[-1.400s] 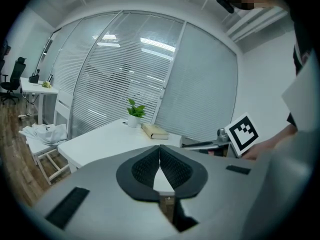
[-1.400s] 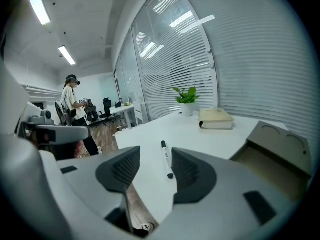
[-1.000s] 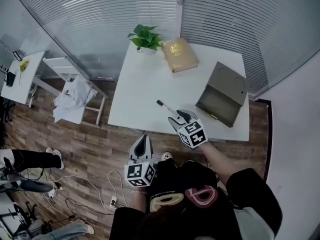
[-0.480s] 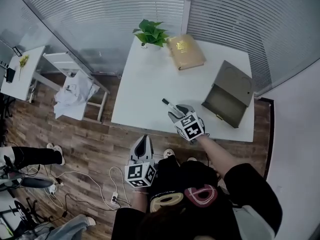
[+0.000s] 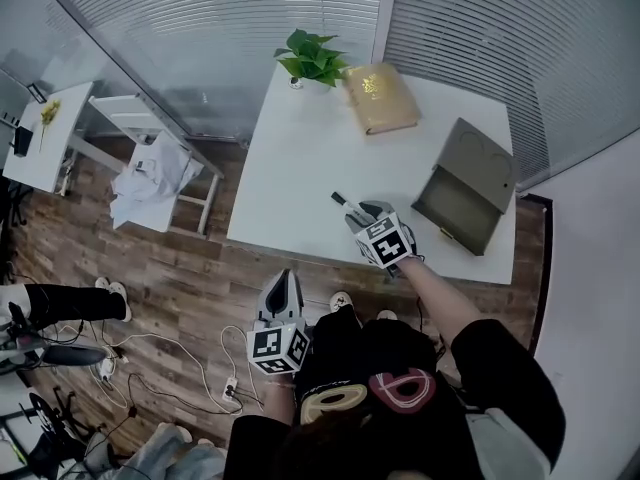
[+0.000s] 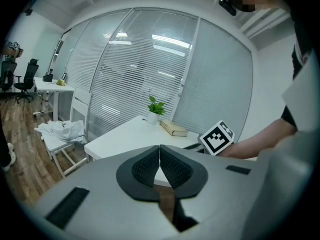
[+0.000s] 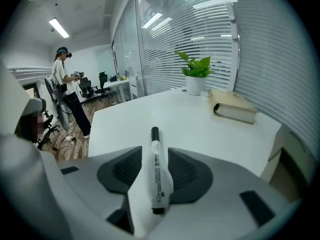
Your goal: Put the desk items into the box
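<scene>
- An office with slatted blinds behind glass walls and a wood-plank floor; a white table stands in the middle of the head view.
- At far left, off the table, a white chair carries a crumpled white cloth.
- The left gripper hangs below the near edge of the table, over the floor. Its own view shows the pads pressed together with nothing between them.
- The plant sits at the far edge of the table, with the book just beside it to the right.
- The marker lies flat on the table near the front edge.
- The right gripper is down over the marker's near end. Its jaws have just been closing and stand wide apart, with the marker lying between them. A gap shows beside the pads, so I judge it is not gripped yet.
- The box is at the right end of the table with its lid raised. None of the desk items shows inside it.
- Progress: nothing is packed so far. The marker looks to be the first item, at the grasping step. The book is left to do, and perhaps the plant.
</scene>
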A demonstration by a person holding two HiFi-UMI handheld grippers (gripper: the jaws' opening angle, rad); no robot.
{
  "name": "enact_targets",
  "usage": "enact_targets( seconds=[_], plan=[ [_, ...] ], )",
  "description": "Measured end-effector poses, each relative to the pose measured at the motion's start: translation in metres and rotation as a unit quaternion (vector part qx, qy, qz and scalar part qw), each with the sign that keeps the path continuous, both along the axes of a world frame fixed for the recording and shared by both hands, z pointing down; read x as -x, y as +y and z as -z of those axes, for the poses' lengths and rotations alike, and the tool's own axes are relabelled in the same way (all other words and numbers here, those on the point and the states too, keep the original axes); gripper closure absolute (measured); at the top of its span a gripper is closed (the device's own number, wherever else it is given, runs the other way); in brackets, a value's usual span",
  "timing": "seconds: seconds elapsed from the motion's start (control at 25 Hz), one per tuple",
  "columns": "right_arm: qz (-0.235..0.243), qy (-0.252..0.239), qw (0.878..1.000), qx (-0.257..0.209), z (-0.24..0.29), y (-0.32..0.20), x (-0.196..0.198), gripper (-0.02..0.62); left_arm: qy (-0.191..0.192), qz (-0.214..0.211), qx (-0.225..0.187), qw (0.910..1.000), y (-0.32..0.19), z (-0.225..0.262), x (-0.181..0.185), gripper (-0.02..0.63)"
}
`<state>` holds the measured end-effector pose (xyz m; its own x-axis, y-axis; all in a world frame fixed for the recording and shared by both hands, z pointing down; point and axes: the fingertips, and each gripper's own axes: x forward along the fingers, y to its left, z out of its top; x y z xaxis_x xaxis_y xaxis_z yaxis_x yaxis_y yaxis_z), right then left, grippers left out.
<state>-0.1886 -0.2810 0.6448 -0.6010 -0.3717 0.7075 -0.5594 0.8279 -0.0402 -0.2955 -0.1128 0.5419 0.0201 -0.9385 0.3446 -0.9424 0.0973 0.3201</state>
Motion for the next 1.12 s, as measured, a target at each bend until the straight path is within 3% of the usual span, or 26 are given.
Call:
enact_targets(
  seconds=[0.88,1.12],
  plan=[
    [0.012,0.032,0.999,0.01,-0.015,0.001,-0.001,0.463,-0.007,0.009,-0.005,0.9999,-0.002,0.009,0.01,0.589],
    [0.026,0.04,0.999,-0.003,-0.011,0.006,0.003,0.512,-0.01,0.01,-0.002,0.9999,-0.001,0.007,0.007,0.589]
  ],
)
